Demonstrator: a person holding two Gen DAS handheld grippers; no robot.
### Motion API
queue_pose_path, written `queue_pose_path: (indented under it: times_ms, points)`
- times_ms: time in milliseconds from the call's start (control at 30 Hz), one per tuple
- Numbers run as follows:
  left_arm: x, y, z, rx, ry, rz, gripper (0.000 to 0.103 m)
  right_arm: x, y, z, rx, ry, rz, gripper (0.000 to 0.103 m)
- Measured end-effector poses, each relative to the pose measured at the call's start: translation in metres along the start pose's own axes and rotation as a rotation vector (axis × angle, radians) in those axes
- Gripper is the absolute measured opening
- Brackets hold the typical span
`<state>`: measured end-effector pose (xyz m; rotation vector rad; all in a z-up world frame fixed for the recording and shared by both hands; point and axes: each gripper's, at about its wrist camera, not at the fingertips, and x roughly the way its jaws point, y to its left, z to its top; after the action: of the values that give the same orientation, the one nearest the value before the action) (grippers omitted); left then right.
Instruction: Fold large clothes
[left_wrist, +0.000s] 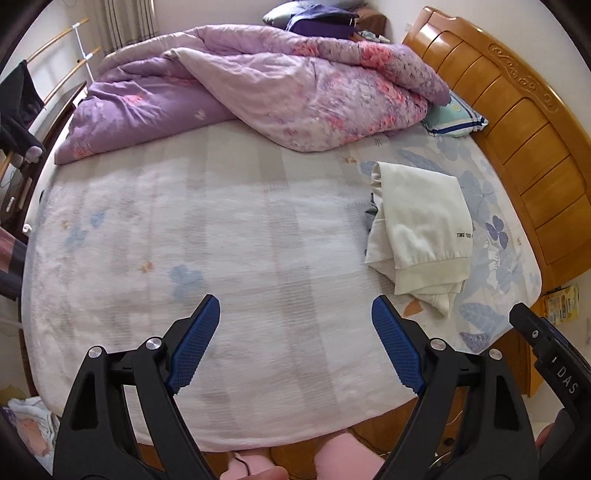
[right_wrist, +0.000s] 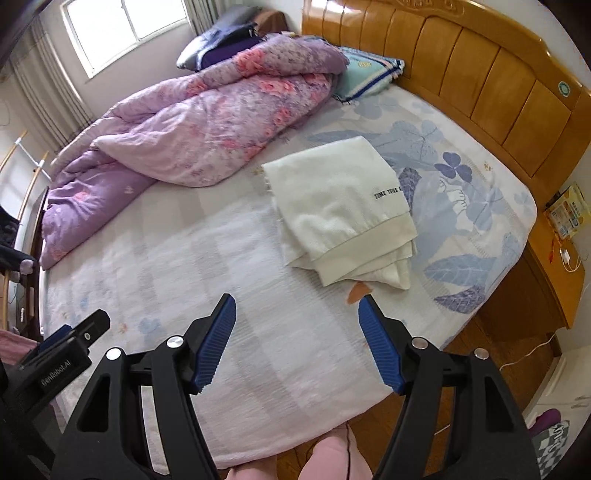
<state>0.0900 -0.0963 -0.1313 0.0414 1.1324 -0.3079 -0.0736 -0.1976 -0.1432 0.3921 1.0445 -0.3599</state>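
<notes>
Black tongs (left_wrist: 295, 317), blue ribbed pads (right_wrist: 216, 341), silver screws; pink trousers.

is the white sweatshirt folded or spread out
Folded: the white sweatshirt lies as a compact stack on the bed, its layered edges showing beneath the ribbed hem.

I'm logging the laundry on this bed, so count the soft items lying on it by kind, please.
Folded cream-white sweatshirt with small black lettering: 1
Rumpled purple quilt with pink flowers: 1
Mint-green pillow with dark blue stripes: 1
Total: 3
Both grippers hover open, holding nothing.
</notes>
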Motion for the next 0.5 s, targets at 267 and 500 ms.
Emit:
queue_pose_path:
  times_ms: [267,500]
  points:
    - [-0.058,0.030,-0.021,0.078,-0.133,0.011,0.085,-0.044,0.046,-0.036,-0.057,-0.120,0.081,0.070]
    - [-0.086,0.023,-0.026,0.129,-0.223,0.020,0.085,-0.064,0.058,-0.039,-0.081,-0.215,0.116,0.071]
